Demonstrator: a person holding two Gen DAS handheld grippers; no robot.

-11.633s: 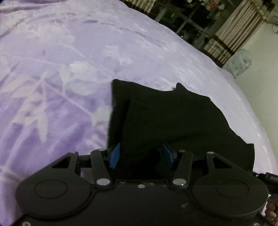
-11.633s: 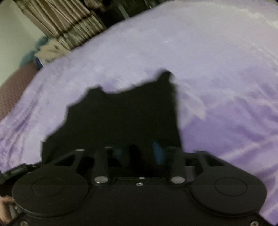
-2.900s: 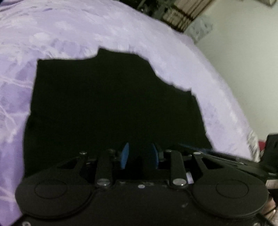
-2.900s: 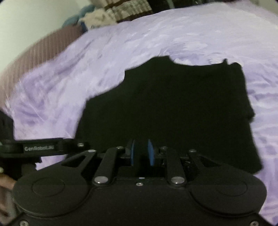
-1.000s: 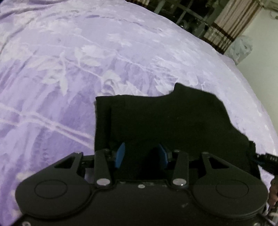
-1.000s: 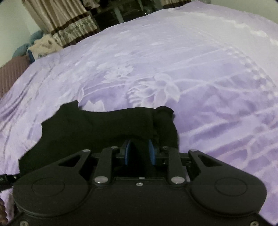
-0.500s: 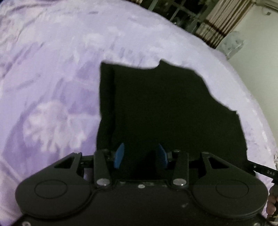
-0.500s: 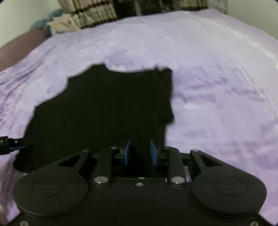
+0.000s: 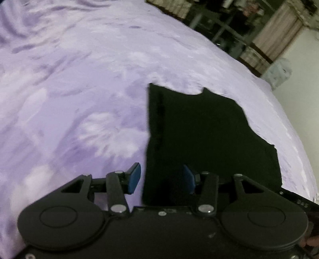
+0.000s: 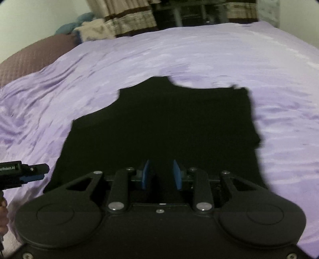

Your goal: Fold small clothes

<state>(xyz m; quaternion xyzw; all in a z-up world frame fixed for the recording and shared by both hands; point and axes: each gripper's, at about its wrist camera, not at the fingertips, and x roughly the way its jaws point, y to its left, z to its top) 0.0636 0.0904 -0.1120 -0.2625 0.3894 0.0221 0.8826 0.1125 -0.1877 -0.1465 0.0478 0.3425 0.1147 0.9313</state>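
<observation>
A black garment [image 9: 209, 129] lies spread flat on the purple bed sheet [image 9: 79, 99]. My left gripper [image 9: 161, 178] straddles its near left edge. The left pad [image 9: 134, 177] is over bare sheet, the other over cloth, and the jaws are opening without pressing on the cloth. In the right wrist view the garment [image 10: 169, 123] fills the middle. My right gripper [image 10: 161, 175] is over its near edge, jaws opening, a dark gap between the pads and no pinch visible. The left gripper [image 10: 22, 173] shows at the left edge of that view.
The patterned sheet [image 10: 219, 59] stretches around the garment on all sides. A brown quilted surface [image 10: 35, 55] and a heap of clothes [image 10: 89, 27] lie at the far left. Striped curtains [image 10: 127, 18] and dark furniture stand behind the bed.
Both grippers have pulled back toward the near side, and the garment now lies longer and flatter. Both pairs of pads stand wider; the left one has shifted off the cloth's left edge.
</observation>
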